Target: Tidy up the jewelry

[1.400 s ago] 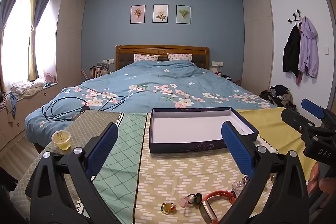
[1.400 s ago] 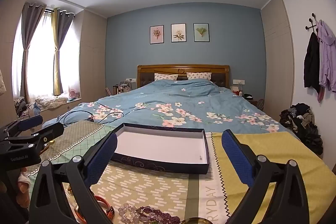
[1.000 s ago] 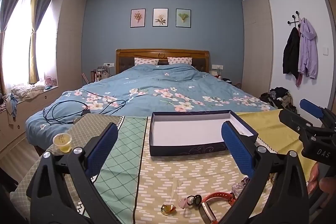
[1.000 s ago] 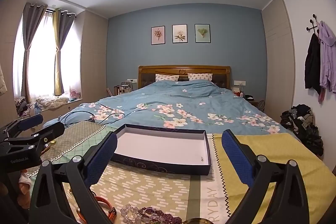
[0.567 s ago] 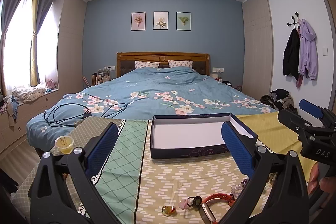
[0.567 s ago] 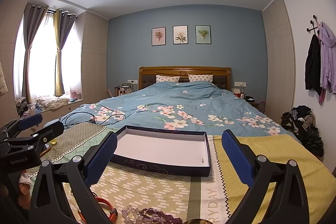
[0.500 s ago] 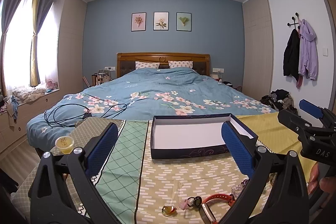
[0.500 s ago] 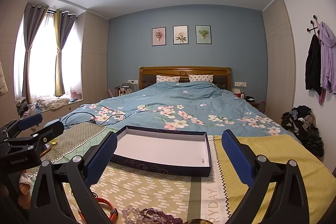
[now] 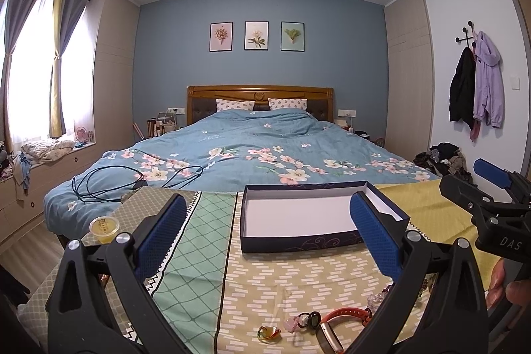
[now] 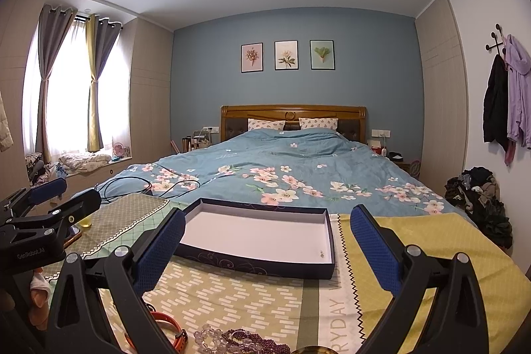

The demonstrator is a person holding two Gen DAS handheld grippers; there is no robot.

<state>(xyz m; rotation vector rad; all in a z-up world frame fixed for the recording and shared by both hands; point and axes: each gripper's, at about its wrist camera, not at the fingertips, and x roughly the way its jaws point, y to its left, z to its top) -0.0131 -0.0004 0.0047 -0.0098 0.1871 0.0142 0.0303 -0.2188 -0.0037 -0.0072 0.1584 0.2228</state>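
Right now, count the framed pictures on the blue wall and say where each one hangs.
3, in a row above the headboard: pink picture left, cream picture middle, green picture right. None looks hidden.

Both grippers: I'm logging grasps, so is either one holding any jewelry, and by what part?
Nothing is held. The left gripper and right gripper both have jaws wide open over the patterned cloth; the orange band bracelet lies untouched.

L gripper [image 9: 264,234] & R gripper [image 10: 265,251]: jaws wide apart.
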